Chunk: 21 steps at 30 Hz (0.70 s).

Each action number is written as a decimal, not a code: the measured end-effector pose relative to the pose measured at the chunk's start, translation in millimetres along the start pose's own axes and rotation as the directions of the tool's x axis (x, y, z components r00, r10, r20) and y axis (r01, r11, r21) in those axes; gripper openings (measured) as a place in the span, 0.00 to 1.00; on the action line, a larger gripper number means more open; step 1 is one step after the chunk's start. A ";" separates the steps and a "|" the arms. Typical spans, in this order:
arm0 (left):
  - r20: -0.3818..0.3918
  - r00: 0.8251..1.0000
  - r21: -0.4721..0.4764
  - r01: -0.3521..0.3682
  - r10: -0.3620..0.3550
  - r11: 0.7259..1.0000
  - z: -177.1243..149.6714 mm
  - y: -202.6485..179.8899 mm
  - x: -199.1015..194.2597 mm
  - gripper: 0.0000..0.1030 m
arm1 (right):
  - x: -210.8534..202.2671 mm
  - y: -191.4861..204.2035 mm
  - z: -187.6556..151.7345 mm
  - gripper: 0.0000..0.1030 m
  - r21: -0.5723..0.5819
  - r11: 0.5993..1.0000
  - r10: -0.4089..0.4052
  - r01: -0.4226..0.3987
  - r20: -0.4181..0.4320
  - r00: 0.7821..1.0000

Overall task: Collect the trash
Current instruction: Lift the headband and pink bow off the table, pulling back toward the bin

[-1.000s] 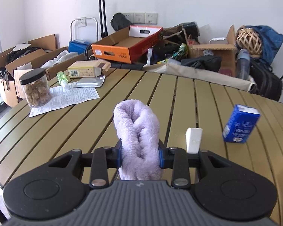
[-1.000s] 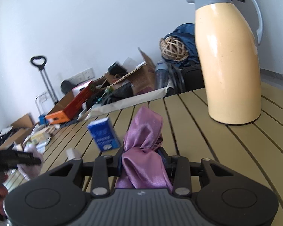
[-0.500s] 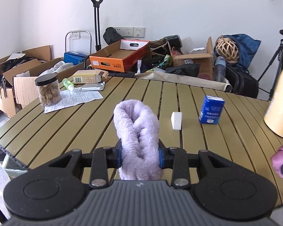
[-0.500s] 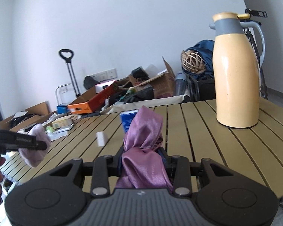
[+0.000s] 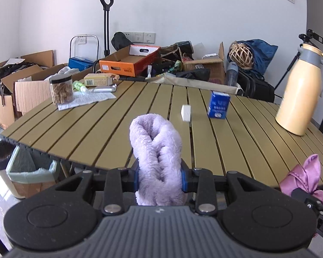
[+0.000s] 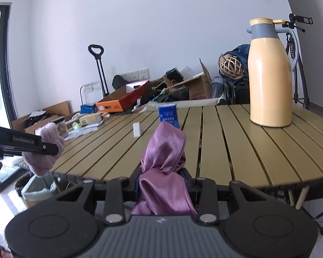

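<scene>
Holding trash clear of the table (image 5: 109, 126) for binning: left claw (image 5: 159, 178) clamped on towel (image 5: 156, 150), right claw (image 6: 163, 185) on satin cloth (image 6: 164, 157).

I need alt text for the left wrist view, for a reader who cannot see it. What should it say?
The left gripper is shut on a fluffy lilac cloth, near the edge of a slatted table. On the table stand a blue carton, a small white block and a yellow thermos jug; a lined bin stands below left.
</scene>
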<state>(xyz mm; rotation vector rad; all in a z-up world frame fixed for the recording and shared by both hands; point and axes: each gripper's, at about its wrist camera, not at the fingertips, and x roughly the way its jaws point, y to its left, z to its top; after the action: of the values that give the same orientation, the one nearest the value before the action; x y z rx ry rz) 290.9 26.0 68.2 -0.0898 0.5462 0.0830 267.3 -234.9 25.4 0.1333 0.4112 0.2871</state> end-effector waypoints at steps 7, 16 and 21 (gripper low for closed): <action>-0.034 0.999 0.029 0.020 -0.019 0.999 -40.8 -1.7 -18.8 0.33 | -21.3 1.7 -30.6 0.33 0.008 1.000 0.005 -0.004 -0.060 0.998; -0.108 0.994 0.053 0.037 -0.031 0.998 -87.9 3.1 -25.7 0.33 | -32.7 7.7 -60.0 0.33 0.004 1.000 -0.002 0.003 -0.134 0.991; -0.146 0.989 0.067 0.041 -0.031 0.997 -109.0 8.1 -23.8 0.33 | -33.1 12.1 -77.0 0.33 0.000 1.000 -0.005 0.006 -0.189 0.982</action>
<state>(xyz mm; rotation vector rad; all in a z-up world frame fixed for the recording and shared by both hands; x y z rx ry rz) 213.7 21.1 -12.6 -0.0378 0.6918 0.0223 203.5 -228.0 -29.9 0.1056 0.6004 0.2952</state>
